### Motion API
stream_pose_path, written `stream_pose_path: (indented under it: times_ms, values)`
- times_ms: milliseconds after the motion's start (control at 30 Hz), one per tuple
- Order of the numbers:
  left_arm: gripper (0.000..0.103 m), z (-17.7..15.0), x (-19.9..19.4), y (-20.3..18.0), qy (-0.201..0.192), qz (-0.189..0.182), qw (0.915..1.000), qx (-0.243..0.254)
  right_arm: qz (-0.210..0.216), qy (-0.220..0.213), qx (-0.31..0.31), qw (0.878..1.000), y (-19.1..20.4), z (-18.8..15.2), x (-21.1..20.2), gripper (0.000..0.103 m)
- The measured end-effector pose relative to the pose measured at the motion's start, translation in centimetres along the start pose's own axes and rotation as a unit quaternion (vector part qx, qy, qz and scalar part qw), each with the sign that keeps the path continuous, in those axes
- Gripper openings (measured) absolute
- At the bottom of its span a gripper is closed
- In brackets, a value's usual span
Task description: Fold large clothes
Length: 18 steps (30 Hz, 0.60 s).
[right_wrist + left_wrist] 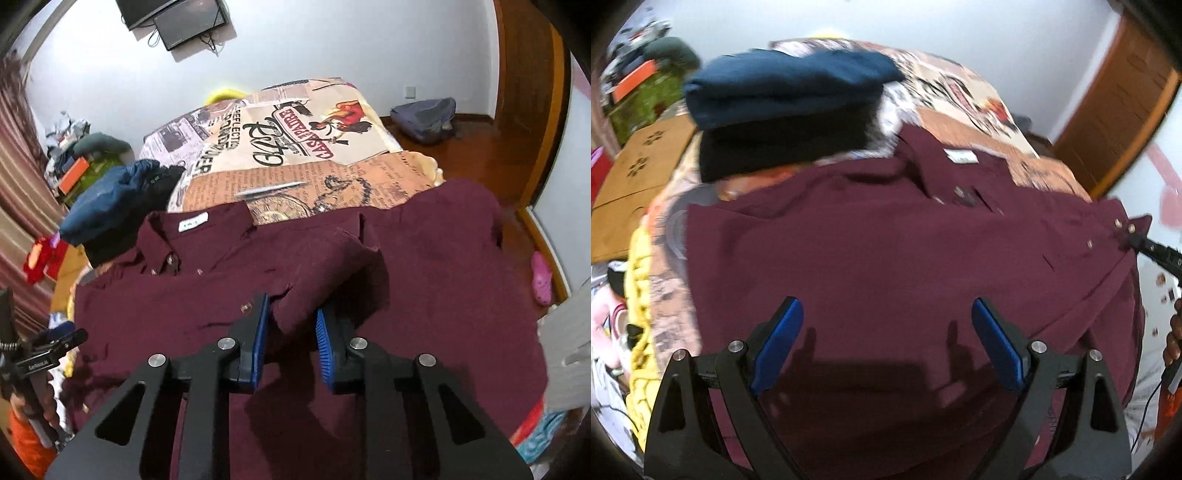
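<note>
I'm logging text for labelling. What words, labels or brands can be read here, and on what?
"CASA TIPATITLER", roughly, upside down: bedspread banner.
"REFLECTIO...": bedspread, sideways, cut off.
Large script word: bedspread, not legible.
Fine print: bedspread, too small.
White tag in shirt collar: blurred.
Clamp lettering: too small.

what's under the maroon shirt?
The maroon shirt lies on a newspaper-print bedspread, visible beyond the collar. Anything else beneath the shirt is covered.
</note>
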<state>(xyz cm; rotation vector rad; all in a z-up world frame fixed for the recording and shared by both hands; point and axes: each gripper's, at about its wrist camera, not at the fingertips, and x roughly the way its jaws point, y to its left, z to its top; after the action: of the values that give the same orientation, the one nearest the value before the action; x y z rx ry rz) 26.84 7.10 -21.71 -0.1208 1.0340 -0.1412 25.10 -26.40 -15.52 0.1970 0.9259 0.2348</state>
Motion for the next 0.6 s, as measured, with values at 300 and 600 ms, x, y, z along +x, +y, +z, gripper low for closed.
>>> stream_pose_path:
  times_ms: [300, 600]
  values:
    - [0.093, -2.5, 1.9, -4.5, 0.011, 0.021, 0.9974, 0.068, -0.069, 0.022, -0.044, 0.996, -0.7, -2.2, 0.2, 0.053]
    - [0.093, -2.0, -0.2, -5.5, -0.017, 0.049, 0.995, 0.086, -0.083, 0.026, 0.014, 0.996, -4.7, -2.5, -2.9, 0.066]
